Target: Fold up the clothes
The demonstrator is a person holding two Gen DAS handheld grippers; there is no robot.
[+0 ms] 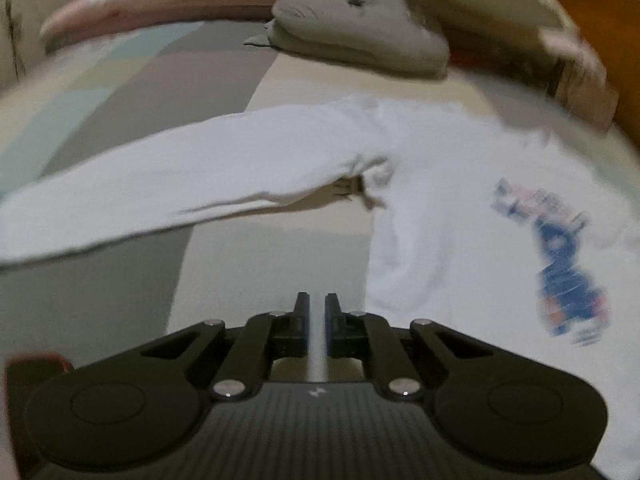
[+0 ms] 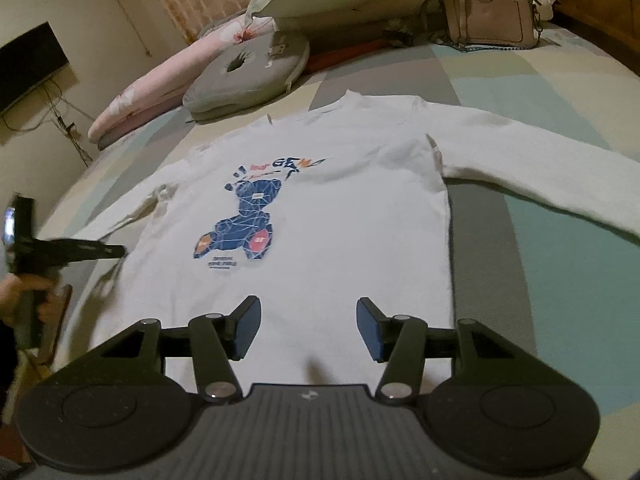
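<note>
One white long-sleeved shirt (image 2: 340, 208) lies flat on the bed (image 2: 560, 264), print side up, a blue bear (image 2: 244, 220) on the chest; both sleeves spread wide, collar toward the pillows, hem toward me; no fold shows in it.

Right hand-held gripper (image 2: 308, 328) hangs low over the hem, jaws well apart, nothing between them; left hand-held gripper (image 1: 318, 308) sits off the shirt's left side, near the body edge below the sleeve (image 1: 160, 184), jaws drawn nearly together with only a slit between, holding nothing; the left-wrist view is blurred.

A grey cushion (image 2: 248, 76), pink pillow (image 2: 160, 88) and a handbag (image 2: 492, 16) sit beyond the collar, well clear.

Judgement: the garment is laid out ready for folding, or laid out again; either fits. A sleeve fold looks nearest: it calls for the left jaws to part, pinch the sleeve near the cuff or shoulder, and carry it across the chest without dragging the body; the right would pin the hem.
</note>
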